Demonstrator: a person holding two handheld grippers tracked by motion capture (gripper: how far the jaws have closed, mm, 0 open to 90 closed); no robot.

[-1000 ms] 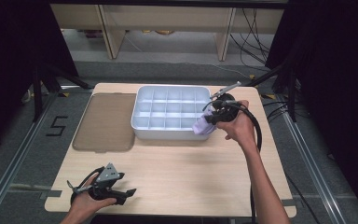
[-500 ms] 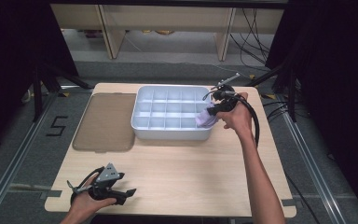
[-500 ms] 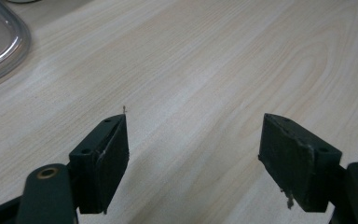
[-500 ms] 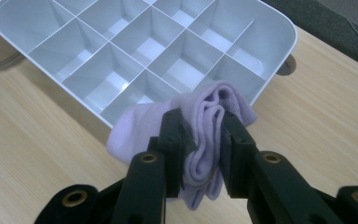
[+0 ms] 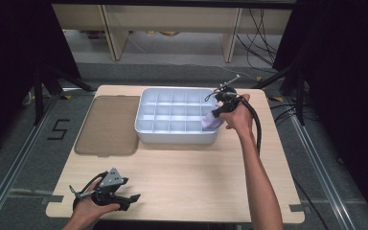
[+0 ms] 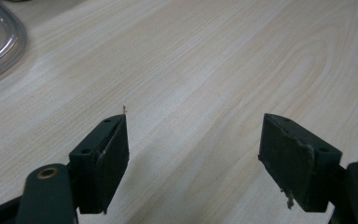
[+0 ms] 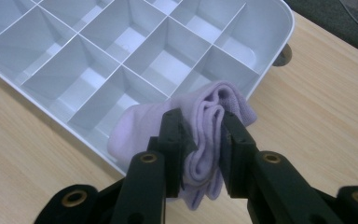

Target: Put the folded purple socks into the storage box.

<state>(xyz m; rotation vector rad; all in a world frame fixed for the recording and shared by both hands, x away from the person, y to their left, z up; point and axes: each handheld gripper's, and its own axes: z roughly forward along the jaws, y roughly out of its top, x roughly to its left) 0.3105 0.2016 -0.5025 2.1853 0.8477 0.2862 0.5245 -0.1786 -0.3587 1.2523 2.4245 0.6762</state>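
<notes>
I see a light wooden table with a pale grain (image 5: 187, 172) carrying everything. A white plastic tray divided into square compartments (image 5: 172, 136) sits on it toward the far side, directly under my right gripper (image 7: 200, 140), whose jaws hang over the tray's near corner. A flat, translucent brownish plastic lid with rounded corners (image 5: 108, 125) lies touching the tray, ahead of my left gripper (image 6: 193, 144), which rests low at the table's near edge over bare wood.
</notes>
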